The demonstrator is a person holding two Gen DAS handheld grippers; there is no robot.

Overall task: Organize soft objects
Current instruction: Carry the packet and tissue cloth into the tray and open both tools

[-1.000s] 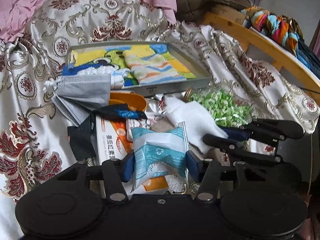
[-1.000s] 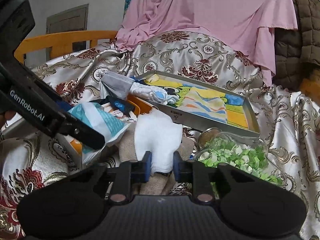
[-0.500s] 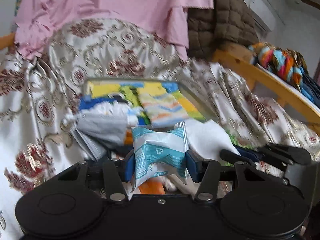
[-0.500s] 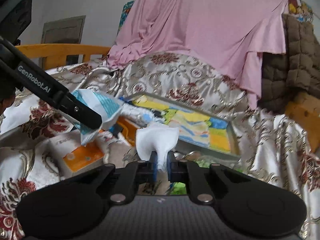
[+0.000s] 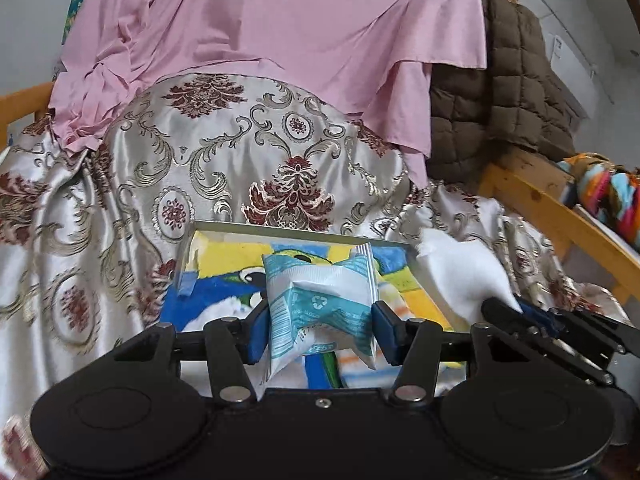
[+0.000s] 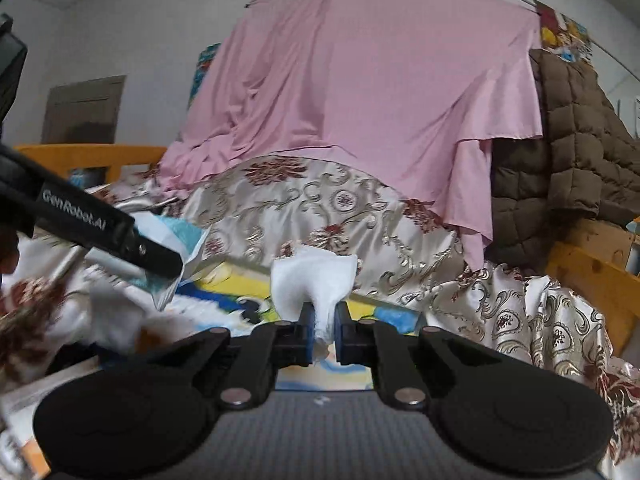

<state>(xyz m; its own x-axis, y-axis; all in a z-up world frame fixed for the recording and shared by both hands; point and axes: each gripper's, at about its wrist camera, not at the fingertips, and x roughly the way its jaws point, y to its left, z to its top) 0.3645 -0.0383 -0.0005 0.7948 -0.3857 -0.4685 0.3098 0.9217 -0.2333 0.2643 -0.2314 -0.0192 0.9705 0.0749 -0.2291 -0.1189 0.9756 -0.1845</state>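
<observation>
Clamped between the blue pads of my left gripper (image 5: 320, 326) is a teal-and-white tissue packet (image 5: 320, 312), its crinkled wrapper squeezed at both sides and standing up over the metal tray (image 5: 296, 235). That tray sits on the floral satin bedspread (image 5: 224, 152) and its bottom shows a bright blue, yellow and green printed cloth (image 5: 224, 256). On my other side, my right gripper (image 6: 323, 330) has its jaws pinched nearly together on a white folded cloth (image 6: 314, 280), which fans out above the pads and hangs in the air in front of the tray's near edge. From the left wrist view, that white cloth shows just beside the tray's right rim. Behind everything, a pink sheet (image 6: 360, 80) drapes over the bedspread, with a brown quilted jacket (image 6: 572, 140) to its right and a wooden bed rail (image 5: 560, 216) below that.
</observation>
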